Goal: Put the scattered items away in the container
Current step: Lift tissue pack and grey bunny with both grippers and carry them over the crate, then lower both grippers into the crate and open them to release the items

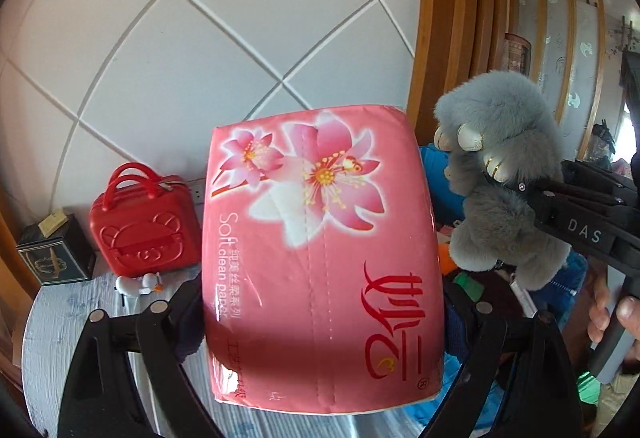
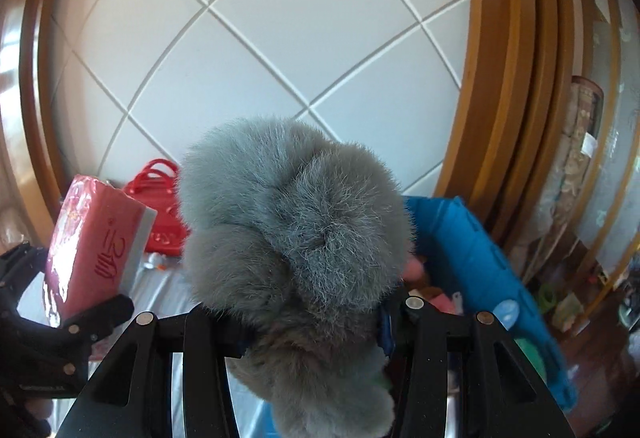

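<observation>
My left gripper (image 1: 320, 312) is shut on a pink tissue pack (image 1: 320, 258) with flower print, held up above the table. The pack also shows in the right wrist view (image 2: 96, 250), at the left, with the left gripper (image 2: 86, 318) under it. My right gripper (image 2: 316, 314) is shut on a grey plush toy (image 2: 296, 238) that fills the middle of its view. In the left wrist view the plush toy (image 1: 508, 173) hangs at the right, clamped by the right gripper (image 1: 520, 193). A blue container (image 2: 476, 262) with several items inside sits behind and right of the plush.
A red toy suitcase (image 1: 140, 230) stands at the back left by the tiled wall, with a dark box (image 1: 54, 254) beside it and a small white duck figure (image 1: 140, 284) in front. A wooden door frame (image 2: 504, 77) rises at the right.
</observation>
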The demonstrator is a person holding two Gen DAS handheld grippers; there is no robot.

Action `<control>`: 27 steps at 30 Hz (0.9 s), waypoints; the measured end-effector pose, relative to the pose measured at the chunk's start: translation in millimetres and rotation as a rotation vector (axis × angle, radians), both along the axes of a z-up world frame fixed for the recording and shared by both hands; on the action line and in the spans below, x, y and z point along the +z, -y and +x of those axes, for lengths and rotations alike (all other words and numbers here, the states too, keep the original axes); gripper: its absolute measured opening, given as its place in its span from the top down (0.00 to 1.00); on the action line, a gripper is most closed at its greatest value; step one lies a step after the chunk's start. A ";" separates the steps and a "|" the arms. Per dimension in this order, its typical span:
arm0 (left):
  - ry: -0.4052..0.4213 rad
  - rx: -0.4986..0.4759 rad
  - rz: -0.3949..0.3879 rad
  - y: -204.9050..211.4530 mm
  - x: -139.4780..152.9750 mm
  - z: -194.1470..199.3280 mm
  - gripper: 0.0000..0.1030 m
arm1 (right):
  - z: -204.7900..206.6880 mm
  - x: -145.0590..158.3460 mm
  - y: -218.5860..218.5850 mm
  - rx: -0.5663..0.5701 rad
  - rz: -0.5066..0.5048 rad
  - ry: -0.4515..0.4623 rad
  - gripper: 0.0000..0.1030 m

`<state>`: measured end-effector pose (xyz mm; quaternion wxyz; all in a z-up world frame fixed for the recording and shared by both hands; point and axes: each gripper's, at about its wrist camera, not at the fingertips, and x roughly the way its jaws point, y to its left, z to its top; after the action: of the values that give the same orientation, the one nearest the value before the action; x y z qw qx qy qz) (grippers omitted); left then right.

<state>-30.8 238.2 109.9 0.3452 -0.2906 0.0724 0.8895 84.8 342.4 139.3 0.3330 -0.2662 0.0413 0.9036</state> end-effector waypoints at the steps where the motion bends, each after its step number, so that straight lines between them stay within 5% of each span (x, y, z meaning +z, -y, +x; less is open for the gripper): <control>1: 0.036 -0.004 0.005 -21.2 2.5 -4.9 0.11 | 6.4 3.2 -21.0 -0.004 -0.003 0.012 0.57; 7: 0.174 0.048 -0.072 -145.4 -2.9 -34.8 0.11 | 15.8 -5.9 -152.5 -0.044 -0.029 0.154 0.57; 15: 0.259 0.106 -0.279 -268.1 -63.6 -81.9 0.11 | -8.5 -67.2 -269.8 -0.038 -0.171 0.293 0.57; 27: 0.440 0.122 -0.519 -339.3 -193.3 -136.2 0.11 | -35.5 -185.6 -348.7 -0.045 -0.353 0.496 0.57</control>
<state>-167.1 577.4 -83.4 0.2131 -0.5574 0.2026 0.7765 49.3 691.1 -46.4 0.3016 -0.5316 0.1211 0.7822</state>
